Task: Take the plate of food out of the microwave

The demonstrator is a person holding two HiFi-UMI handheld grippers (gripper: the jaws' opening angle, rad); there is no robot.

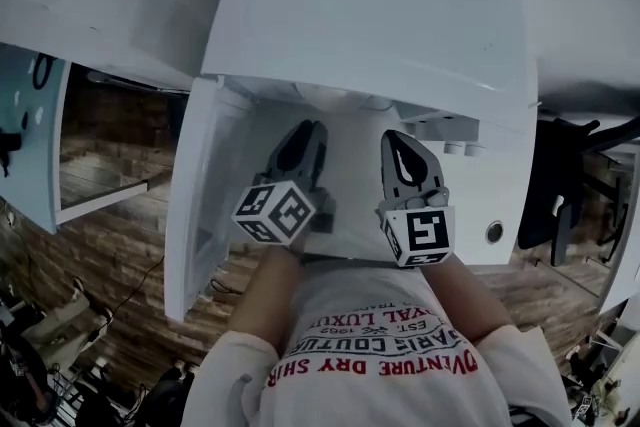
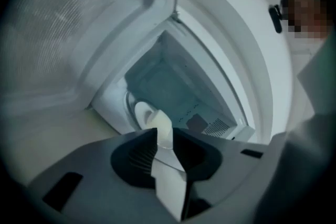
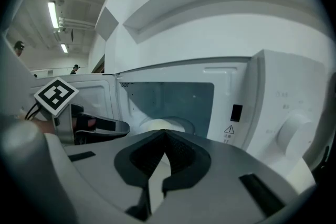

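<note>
A white microwave (image 1: 380, 15) stands with its door (image 1: 205, 185) swung open to the left. Inside the cavity a pale plate (image 3: 163, 124) lies on the floor; the left gripper view shows the plate (image 2: 143, 112) just beyond the jaws. What is on it I cannot make out. My left gripper (image 1: 300, 140) hovers at the cavity mouth beside the door, jaws together and holding nothing. My right gripper (image 1: 405, 150) hangs to its right, in front of the opening, also shut and empty. The left gripper (image 3: 123, 127) shows at the left of the right gripper view.
The control panel with a round knob (image 3: 294, 131) sits right of the cavity. The open door (image 3: 97, 94) walls off the left side. A wooden floor (image 1: 110, 175) lies beyond on the left, and a person's torso (image 1: 380, 355) fills the near edge.
</note>
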